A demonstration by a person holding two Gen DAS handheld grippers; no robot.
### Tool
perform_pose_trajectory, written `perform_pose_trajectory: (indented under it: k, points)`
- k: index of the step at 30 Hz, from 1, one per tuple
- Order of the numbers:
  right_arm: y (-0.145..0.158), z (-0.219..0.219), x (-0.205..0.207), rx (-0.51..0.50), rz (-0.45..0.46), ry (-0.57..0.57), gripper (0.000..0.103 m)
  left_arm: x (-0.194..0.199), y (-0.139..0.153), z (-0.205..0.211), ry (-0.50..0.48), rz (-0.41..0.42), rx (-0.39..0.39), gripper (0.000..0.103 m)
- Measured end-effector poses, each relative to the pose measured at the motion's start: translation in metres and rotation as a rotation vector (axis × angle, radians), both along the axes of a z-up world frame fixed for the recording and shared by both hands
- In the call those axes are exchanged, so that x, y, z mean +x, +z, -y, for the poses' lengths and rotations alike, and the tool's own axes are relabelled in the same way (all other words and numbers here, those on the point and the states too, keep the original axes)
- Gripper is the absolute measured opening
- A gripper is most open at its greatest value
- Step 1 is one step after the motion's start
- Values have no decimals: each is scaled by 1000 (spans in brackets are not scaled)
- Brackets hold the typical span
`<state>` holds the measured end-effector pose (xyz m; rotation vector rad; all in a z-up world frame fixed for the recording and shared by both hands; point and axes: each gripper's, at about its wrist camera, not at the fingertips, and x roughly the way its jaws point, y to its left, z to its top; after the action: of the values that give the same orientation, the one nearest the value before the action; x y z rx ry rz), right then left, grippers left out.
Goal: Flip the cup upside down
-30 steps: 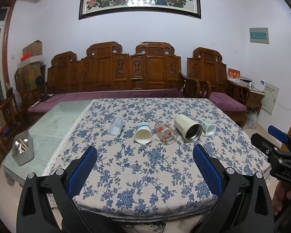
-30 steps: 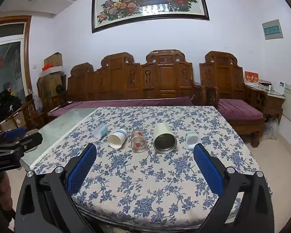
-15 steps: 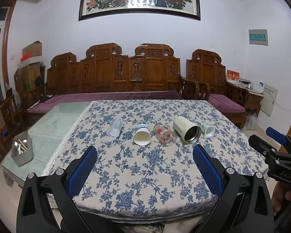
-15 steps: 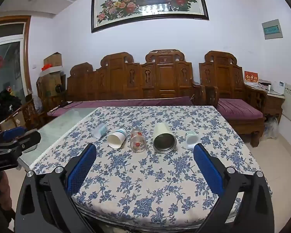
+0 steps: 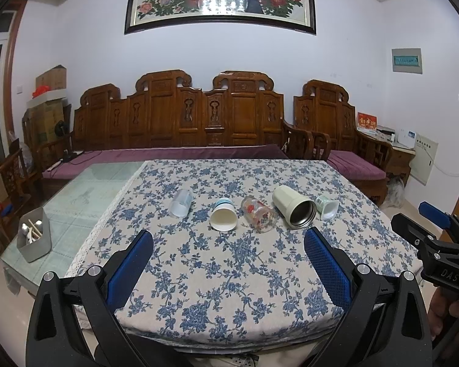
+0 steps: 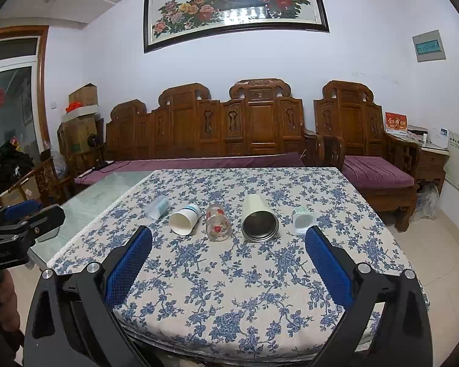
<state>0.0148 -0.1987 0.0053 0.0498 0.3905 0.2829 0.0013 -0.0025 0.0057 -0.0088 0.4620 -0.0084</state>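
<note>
Both grippers, left (image 5: 228,246) and right (image 6: 228,243), released, short of the steel tumbler (image 6: 258,220). Five cups lie sideways; grip one mid-body, rotate rim down.

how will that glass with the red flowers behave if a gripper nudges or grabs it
The glass with the red flowers lies on its side on the tablecloth, so a sideways nudge would probably roll it toward the paper cup or steel tumbler. It looks like smooth clear glass: likely slippery between the pads, rigid, and breakable if dropped.
</note>
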Motion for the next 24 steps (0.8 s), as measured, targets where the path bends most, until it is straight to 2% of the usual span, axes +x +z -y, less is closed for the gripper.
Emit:
perform_pose_trajectory:
  k: [24]
  points:
    - [2, -2, 0, 3, 4, 0, 101, -6, 11, -2, -1, 17, -8, 95]
